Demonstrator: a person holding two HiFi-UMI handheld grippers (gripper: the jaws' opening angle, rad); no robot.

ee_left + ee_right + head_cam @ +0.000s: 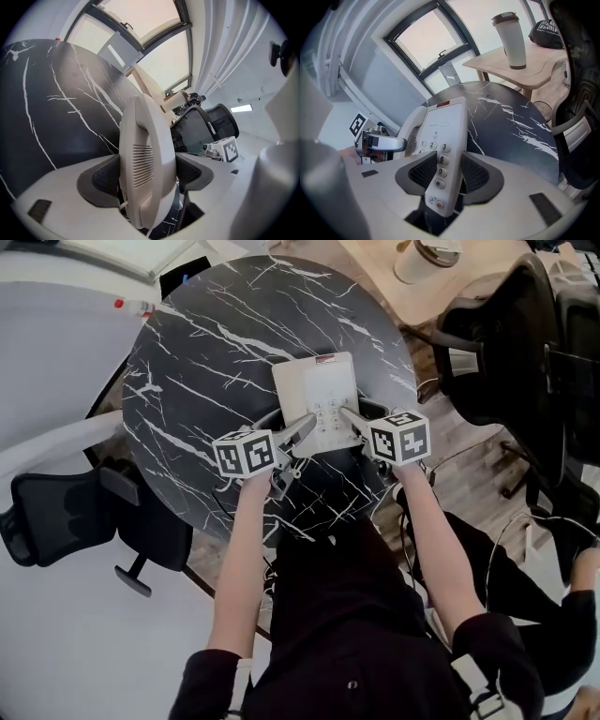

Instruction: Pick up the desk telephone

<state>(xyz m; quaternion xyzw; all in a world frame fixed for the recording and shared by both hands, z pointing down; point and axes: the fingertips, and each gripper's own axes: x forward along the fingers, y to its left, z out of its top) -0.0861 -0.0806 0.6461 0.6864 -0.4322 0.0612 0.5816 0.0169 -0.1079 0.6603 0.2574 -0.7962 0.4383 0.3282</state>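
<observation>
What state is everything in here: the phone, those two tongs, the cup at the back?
desk telephone: on the marble table, gripped from both sides.
handset: on its cradle.
left tongs: shut on the handset.
right tongs: shut on the desk telephone's keypad edge.
cup: upright, lid on.
</observation>
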